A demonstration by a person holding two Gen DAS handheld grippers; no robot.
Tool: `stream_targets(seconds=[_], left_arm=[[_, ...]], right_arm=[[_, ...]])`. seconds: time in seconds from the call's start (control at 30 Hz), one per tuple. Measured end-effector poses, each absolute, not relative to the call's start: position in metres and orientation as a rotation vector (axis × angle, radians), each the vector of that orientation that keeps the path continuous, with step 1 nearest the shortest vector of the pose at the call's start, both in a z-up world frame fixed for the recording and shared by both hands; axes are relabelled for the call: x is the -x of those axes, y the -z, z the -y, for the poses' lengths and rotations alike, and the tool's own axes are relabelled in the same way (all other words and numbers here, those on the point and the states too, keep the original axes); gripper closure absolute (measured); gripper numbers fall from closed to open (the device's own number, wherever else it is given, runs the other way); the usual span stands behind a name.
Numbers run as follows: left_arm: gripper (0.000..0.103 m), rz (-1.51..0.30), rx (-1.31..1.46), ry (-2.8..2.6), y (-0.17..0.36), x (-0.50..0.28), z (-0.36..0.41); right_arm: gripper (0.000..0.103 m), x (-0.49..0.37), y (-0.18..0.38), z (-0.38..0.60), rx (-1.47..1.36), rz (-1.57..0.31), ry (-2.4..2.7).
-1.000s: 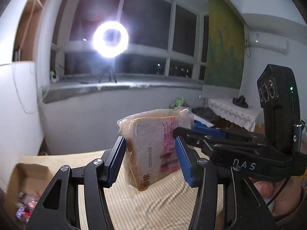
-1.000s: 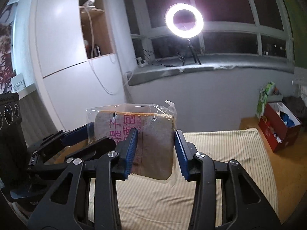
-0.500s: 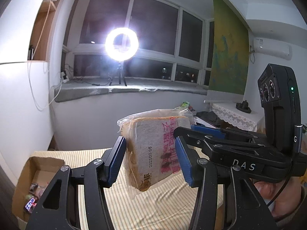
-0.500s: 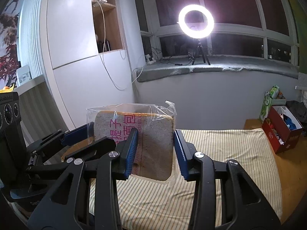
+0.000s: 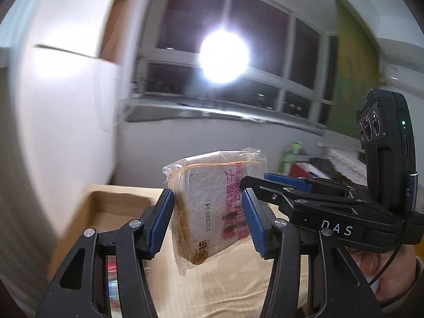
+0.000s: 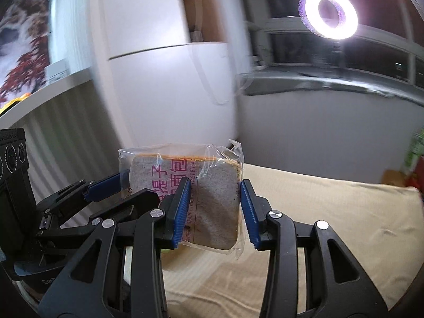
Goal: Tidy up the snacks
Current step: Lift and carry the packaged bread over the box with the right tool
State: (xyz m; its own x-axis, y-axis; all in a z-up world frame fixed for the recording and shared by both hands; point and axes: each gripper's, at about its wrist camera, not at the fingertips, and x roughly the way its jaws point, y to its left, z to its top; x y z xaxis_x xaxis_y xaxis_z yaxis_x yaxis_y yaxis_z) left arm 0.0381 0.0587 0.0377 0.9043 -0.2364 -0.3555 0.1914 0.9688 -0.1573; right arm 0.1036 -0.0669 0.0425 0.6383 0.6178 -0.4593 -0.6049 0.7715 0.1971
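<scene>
Blurred walls and window streak behind both grippers: they have swung left, and a cardboard box (image 5: 114,212) now lies at eight o'clock. Left gripper (image 5: 208,220) and right gripper (image 6: 214,209) each clamp the wrapped toast bread (image 5: 212,212), carried aloft between them; judged close to dropping in.

Both grippers share one build — black plastic arms with triangular cut-outs, silver round screws at the joints, and ribbed blue pads on the fingers. The left gripper (image 5: 208,222) shows this from its own camera, the right gripper (image 6: 214,209) likewise. Beside the left gripper, the right one's black body bears white letters "DAS", a camera block with round lenses, a green light, a thin black cable — and a brownish sleeve cuff (image 5: 402,295) below it.
</scene>
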Motion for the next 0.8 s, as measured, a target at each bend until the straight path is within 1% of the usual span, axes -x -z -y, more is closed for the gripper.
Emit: stream_targets(seconds=[0.2, 0.47, 0.67, 0.8], left_arm=[[0.052, -0.371, 0.139, 0.084, -0.037, -0.017, -0.114], [0.052, -0.374, 0.161, 0.030, -0.030, -0.012, -0.140], [0.052, -0.411, 0.176, 0.012, -0.015, -0.026, -0.148], [0.052, -0.460, 0.191, 0.006, 0.006, -0.046, -0.158]], right_arm=[[0.062, -0.103, -0.042, 0.015, 0.002, -0.537, -0.796], [0.062, -0.113, -0.033, -0.013, 0.026, -0.561, -0.832], [0.062, -0.138, -0.010, -0.034, 0.019, -0.617, -0.843], [0.062, -0.158, 0.017, -0.043, 0.016, -0.671, -0.843]])
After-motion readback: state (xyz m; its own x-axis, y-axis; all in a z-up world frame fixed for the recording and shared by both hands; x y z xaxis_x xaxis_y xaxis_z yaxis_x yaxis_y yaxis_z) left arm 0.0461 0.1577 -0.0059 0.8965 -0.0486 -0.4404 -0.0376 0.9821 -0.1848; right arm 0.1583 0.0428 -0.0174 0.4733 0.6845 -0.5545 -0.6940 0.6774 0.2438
